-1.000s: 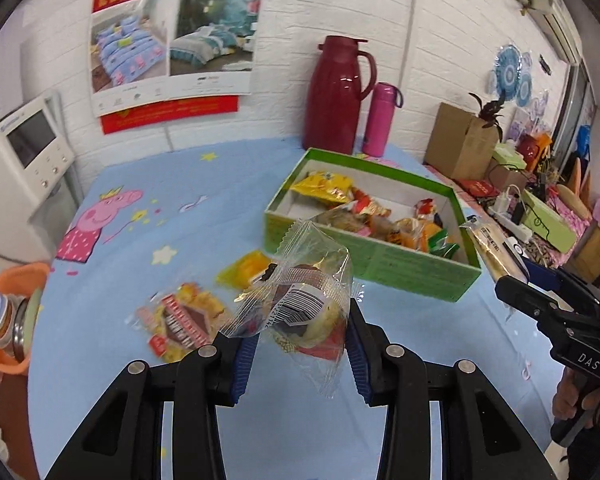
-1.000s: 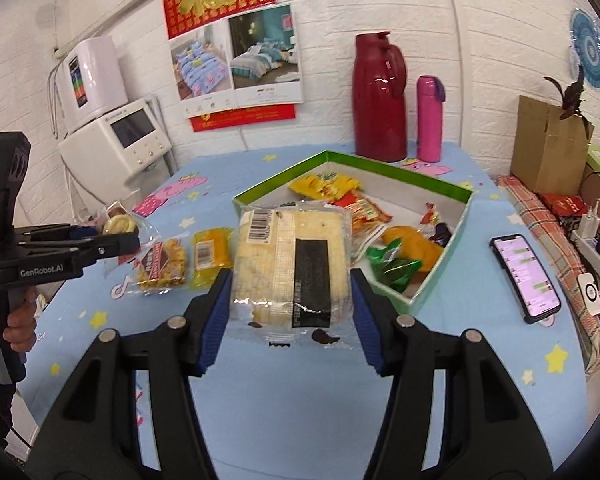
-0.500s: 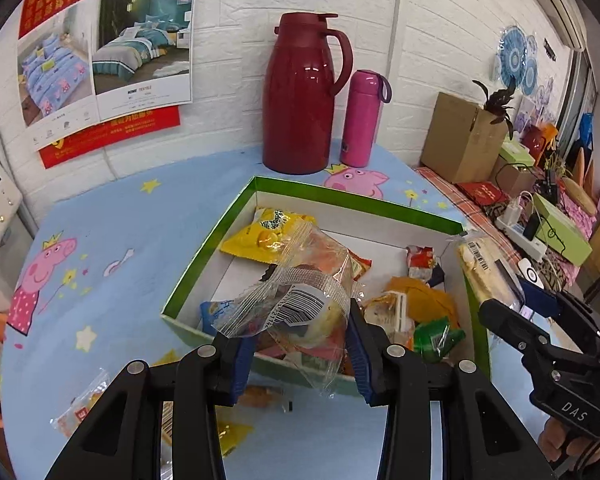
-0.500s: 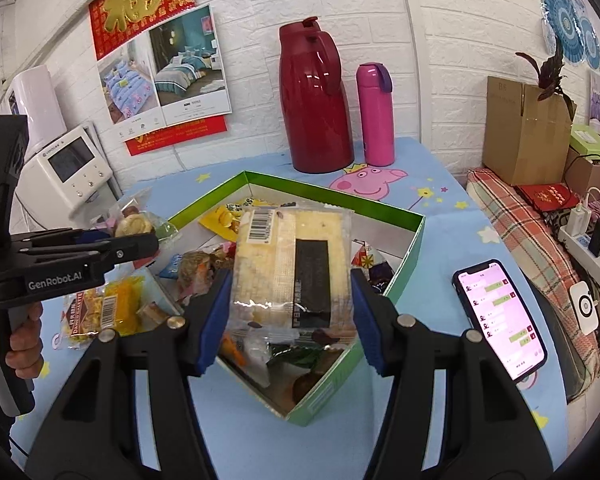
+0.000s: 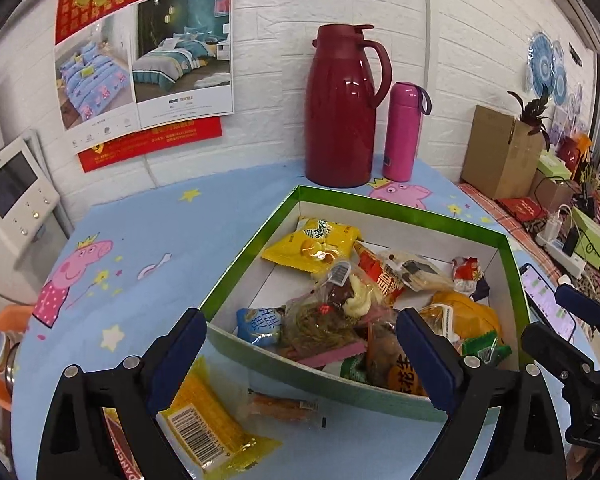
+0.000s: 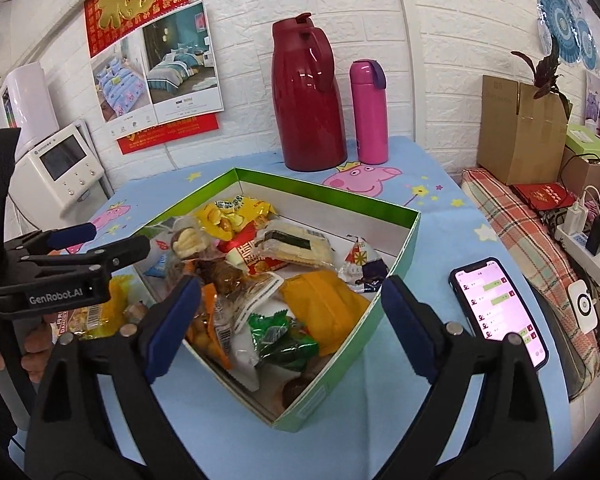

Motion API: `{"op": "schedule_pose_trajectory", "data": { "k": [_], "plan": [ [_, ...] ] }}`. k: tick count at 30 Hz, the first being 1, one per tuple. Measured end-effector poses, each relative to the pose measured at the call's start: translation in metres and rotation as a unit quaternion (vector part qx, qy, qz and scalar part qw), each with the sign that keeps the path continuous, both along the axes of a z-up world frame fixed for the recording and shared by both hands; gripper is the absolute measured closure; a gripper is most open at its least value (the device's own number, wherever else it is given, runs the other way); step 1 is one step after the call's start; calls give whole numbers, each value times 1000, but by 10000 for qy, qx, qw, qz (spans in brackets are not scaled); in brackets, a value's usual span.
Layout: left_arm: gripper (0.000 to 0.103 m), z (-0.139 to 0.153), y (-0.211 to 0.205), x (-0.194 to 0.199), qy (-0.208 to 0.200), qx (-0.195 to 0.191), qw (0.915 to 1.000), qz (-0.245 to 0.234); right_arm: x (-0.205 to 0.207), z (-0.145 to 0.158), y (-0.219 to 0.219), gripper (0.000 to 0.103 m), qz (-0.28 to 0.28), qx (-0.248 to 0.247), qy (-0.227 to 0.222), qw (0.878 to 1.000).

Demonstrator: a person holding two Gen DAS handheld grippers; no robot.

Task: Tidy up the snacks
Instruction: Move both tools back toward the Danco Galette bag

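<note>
Both my hand-held grippers, left (image 5: pixel 300 344) & right (image 6: pixel 288 316), spread wide, nothing held, over snack box (image 5: pixel 380 396) w/ snacks below

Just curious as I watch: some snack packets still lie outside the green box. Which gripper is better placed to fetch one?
Probably the left gripper: open, with the yellow packet on the tablecloth just below it; the right gripper is over the box.

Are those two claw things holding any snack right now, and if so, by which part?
Nothing is held. The left hand-held gripper and right hand-held gripper are both open and empty above the green box of snacks.
</note>
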State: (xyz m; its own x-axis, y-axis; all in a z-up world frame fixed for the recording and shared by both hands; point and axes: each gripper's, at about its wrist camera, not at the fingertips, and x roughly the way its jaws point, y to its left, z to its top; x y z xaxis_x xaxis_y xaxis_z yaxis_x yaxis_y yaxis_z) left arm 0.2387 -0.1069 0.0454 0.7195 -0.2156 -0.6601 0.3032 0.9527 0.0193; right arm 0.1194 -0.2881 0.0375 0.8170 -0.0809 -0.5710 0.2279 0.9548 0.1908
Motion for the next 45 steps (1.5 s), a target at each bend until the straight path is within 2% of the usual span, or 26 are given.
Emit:
{"op": "schedule_pose_trajectory", "data": {
  "k": [4, 12, 17, 22, 29, 36, 38, 45],
  "plan": [
    [5, 9, 12, -22, -137, -33, 9999, 87, -16, 14, 15, 7, 50, -80, -159, 9998],
    [5, 26, 39, -70, -340, -32, 9991, 243, -45, 30, 49, 6, 288, -61, -340, 9990],
    [5, 27, 64, -93, -278, -72, 9990, 337, -54, 31, 75, 6, 542, -79, -305, 9980],
    [5, 15, 111, -107, -105, 87, 9974, 712, -58, 21, 95, 6, 862, 85, -144, 9961],
    [5, -17, 170, -118, 274, 313, 9941, 1002, -38, -12, 122, 6, 1286, 289, 354, 9906],
    [5, -24, 201, -124, 355, 118, 9931, 1113, -7, -35, 148, 7, 1599, 142, 695, 9846],
    [5, -24, 206, -123, 326, 54, 9933, 1104, 4, -40, 153, 11, 1684, 136, 788, 9825],
    [6, -38, 216, -99, 591, -149, 9929, 1017, 29, -44, 181, 15, 2179, 321, 875, 9715]
  ]
}}
